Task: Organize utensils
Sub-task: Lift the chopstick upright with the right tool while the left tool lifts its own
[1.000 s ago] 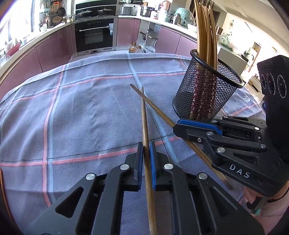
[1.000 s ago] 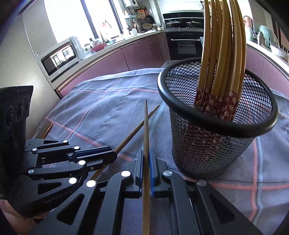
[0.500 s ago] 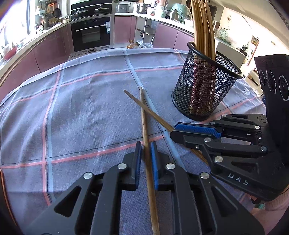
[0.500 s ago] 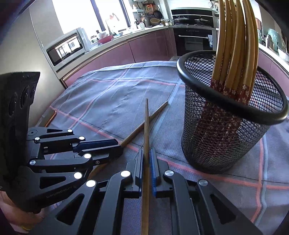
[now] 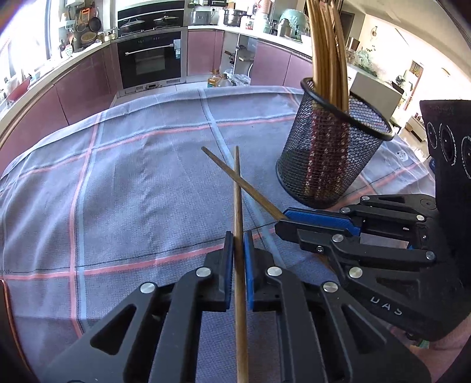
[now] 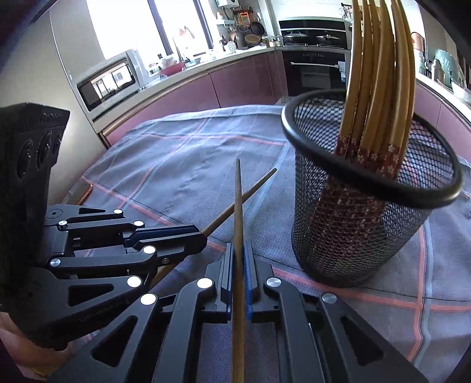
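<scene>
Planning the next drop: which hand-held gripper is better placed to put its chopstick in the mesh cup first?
Probably the right hand-held gripper: the mesh cup stands nearer its chopstick.

A grey-blue checked tablecloth with pink and pale blue lines covers the table out to its far edge. Past that edge, a curved run of pink-fronted cabinets holds a black built-in oven, with pots on the hob above it and bottles standing on the floor by the table's far edge. In the right wrist view a silver microwave sits on the counter beyond the table's left edge, under a bright window.
</scene>
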The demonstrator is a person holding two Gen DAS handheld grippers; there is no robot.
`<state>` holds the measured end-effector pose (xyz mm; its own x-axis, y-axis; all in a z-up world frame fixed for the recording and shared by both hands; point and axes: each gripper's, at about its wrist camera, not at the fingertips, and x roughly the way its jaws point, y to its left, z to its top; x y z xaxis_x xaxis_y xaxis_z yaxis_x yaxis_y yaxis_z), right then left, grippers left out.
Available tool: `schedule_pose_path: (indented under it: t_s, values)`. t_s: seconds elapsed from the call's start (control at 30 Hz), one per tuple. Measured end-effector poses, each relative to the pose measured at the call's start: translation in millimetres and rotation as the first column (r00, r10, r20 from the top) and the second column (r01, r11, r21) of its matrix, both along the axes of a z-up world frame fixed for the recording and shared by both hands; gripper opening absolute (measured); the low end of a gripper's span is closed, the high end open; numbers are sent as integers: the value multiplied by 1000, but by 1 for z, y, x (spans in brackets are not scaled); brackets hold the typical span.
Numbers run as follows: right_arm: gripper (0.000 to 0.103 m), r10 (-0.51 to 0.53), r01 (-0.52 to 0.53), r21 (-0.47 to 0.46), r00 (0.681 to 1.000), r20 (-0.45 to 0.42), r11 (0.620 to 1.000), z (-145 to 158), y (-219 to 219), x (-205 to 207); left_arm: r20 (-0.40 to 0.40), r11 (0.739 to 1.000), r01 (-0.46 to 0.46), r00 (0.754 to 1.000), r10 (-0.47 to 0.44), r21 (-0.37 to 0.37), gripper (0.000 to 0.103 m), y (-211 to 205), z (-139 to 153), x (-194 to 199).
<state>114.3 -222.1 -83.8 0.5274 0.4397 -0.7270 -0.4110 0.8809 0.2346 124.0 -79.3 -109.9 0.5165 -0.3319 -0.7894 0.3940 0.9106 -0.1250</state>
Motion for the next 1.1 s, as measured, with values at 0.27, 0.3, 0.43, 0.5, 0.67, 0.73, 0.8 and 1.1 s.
schedule_pose_path:
  t_s: [0.27, 0.3, 0.43, 0.5, 0.67, 0.73, 0.8, 1.1]
  values:
    - [6, 20, -23, 43, 997, 74, 999, 25, -8, -14, 46, 998, 17, 999, -14, -66, 8, 9, 27, -14]
    - [6, 20, -24, 50, 997, 80, 998, 28, -10, -15, 50, 997, 19, 999, -16, -73, 8, 9, 30, -15]
    - [6, 13, -21, 74, 994, 108, 997, 39, -16, -21, 65, 994, 31, 998, -24, -102, 8, 12, 40, -21]
    - [6, 7, -17, 80, 993, 121, 997, 44, -18, -24, 72, 993, 37, 997, -29, -113, 8, 13, 44, -24]
    - [6, -9, -7, 115, 990, 143, 993, 55, -27, -29, 84, 987, 53, 996, -41, -149, 8, 14, 53, -31]
    - [6, -16, -3, 125, 988, 152, 992, 59, -29, -30, 88, 984, 60, 995, -46, -165, 8, 15, 57, -33]
    - [6, -23, 0, 139, 987, 161, 990, 63, -33, -31, 99, 982, 66, 994, -49, -177, 8, 17, 62, -36]
    - [6, -52, 15, 177, 977, 206, 984, 78, -52, -37, 144, 969, 103, 987, -71, -224, 8, 21, 86, -45]
